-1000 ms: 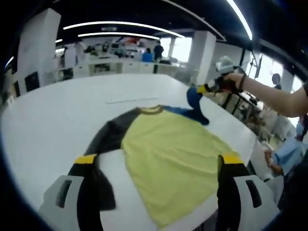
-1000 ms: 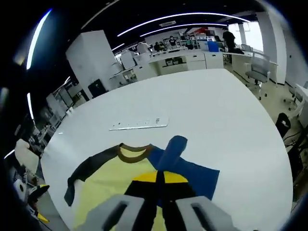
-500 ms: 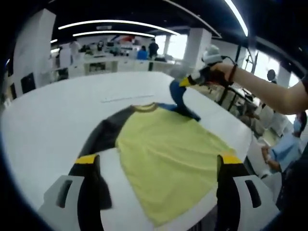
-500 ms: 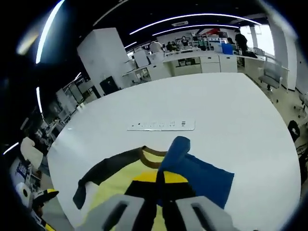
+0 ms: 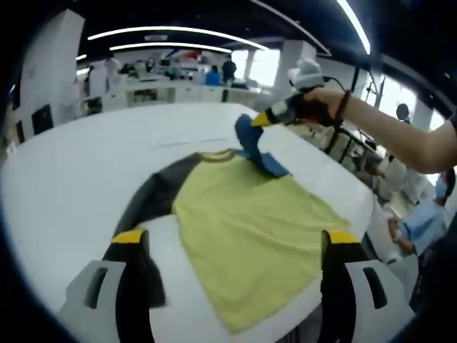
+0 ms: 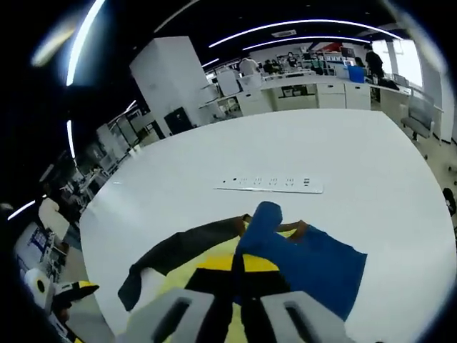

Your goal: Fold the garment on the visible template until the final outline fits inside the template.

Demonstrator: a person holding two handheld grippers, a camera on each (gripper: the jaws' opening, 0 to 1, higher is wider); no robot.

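Note:
A yellow T-shirt (image 5: pixel 250 229) lies flat on the white table (image 5: pixel 64 186), with a dark sleeve (image 5: pixel 153 196) on one side and a blue sleeve (image 5: pixel 251 141) on the other. My right gripper (image 5: pixel 265 118), held by a hand, is shut on the blue sleeve and holds it lifted above the brown collar (image 5: pixel 218 155). In the right gripper view the jaws (image 6: pixel 239 275) stand pinched together on the blue sleeve (image 6: pixel 303 261), with the dark sleeve (image 6: pixel 178 251) stretched out beside it. My left gripper (image 5: pixel 235 286) hovers open over the shirt's hem, its jaws wide apart and holding nothing.
A white power strip (image 6: pixel 271 184) lies on the table beyond the collar. The table edge (image 5: pixel 364 214) runs close to the shirt's side, and a seated person (image 5: pixel 428 229) is just past it. Desks, a white pillar (image 6: pixel 168 78) and people stand far behind.
My right gripper has carried the blue sleeve up and across, from the shirt's outer side toward the collar. The left gripper has stayed open over the hem.

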